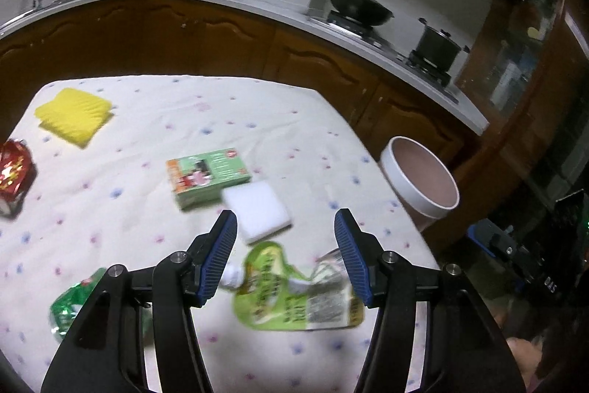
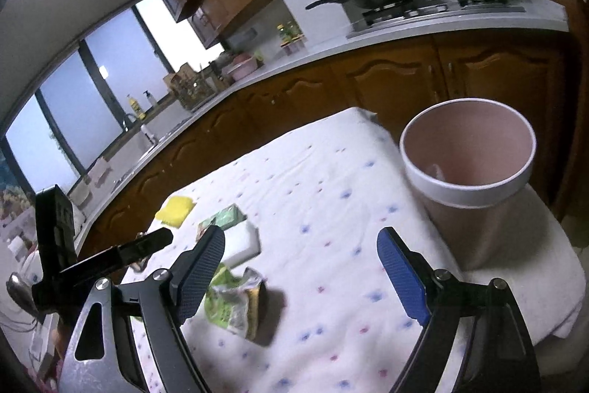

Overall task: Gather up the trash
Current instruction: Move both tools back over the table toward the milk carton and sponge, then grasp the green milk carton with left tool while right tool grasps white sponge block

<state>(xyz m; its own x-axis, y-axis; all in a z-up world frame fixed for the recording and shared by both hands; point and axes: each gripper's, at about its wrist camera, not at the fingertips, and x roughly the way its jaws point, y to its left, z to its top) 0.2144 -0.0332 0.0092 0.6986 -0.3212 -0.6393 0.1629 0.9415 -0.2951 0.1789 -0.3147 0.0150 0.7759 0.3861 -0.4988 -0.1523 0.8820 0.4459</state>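
The green pouch point(image 1: 294, 293) lies crumpled on the dotted tablecloth point(image 1: 154, 120), below and between the blue pads of the left gripper point(image 1: 286, 255), whose jaws stand apart with nothing pressed between them. Just beyond its fingertips sits a white sponge point(image 1: 259, 210), touching a green box point(image 1: 206, 177). In the right wrist view the same pouch point(image 2: 235, 304) lies beside the left finger of the right gripper point(image 2: 303, 267), which is spread wide and empty. The pink bin point(image 2: 467, 172) stands ahead to its right.

Right gripper point(image 2: 301, 273) open, green pouch point(image 2: 235, 304) beside, pink bin point(image 2: 467, 186) ahead
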